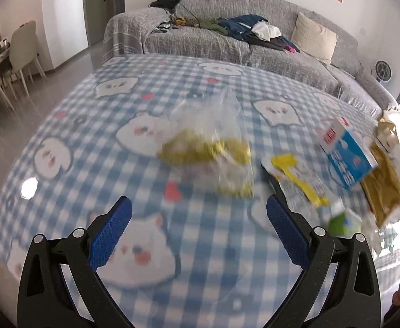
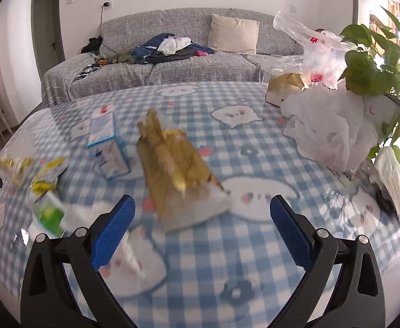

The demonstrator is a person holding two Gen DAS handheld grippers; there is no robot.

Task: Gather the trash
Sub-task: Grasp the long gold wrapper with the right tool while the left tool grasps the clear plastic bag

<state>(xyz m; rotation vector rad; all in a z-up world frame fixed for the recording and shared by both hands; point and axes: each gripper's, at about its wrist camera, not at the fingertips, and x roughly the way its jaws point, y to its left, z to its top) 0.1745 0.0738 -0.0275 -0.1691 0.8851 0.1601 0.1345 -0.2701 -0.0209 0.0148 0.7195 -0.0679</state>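
Trash lies scattered on a table with a blue checked cloth [image 1: 90, 142]. A clear plastic bag with yellow print [image 1: 213, 147] lies just ahead of my left gripper [image 1: 198, 216], which is open and holds nothing. To its right are a yellow-and-white wrapper [image 1: 295, 175], a small green carton [image 1: 342, 218], a blue and white box [image 1: 347, 153] and a gold bag [image 1: 383, 186]. My right gripper [image 2: 201, 213] is open, with the gold bag [image 2: 178, 175] lying right in front of its fingers. The blue and white box [image 2: 107, 147], the wrappers [image 2: 33, 172] and the green carton [image 2: 49, 213] sit left of it.
White plastic bags [image 2: 328, 125] and a potted plant [image 2: 375, 65] crowd the table's right side, beside a tissue box [image 2: 282, 90]. A grey sofa [image 2: 172, 63] with clothes and a cushion runs behind the table. Dining chairs [image 1: 8, 63] stand far left.
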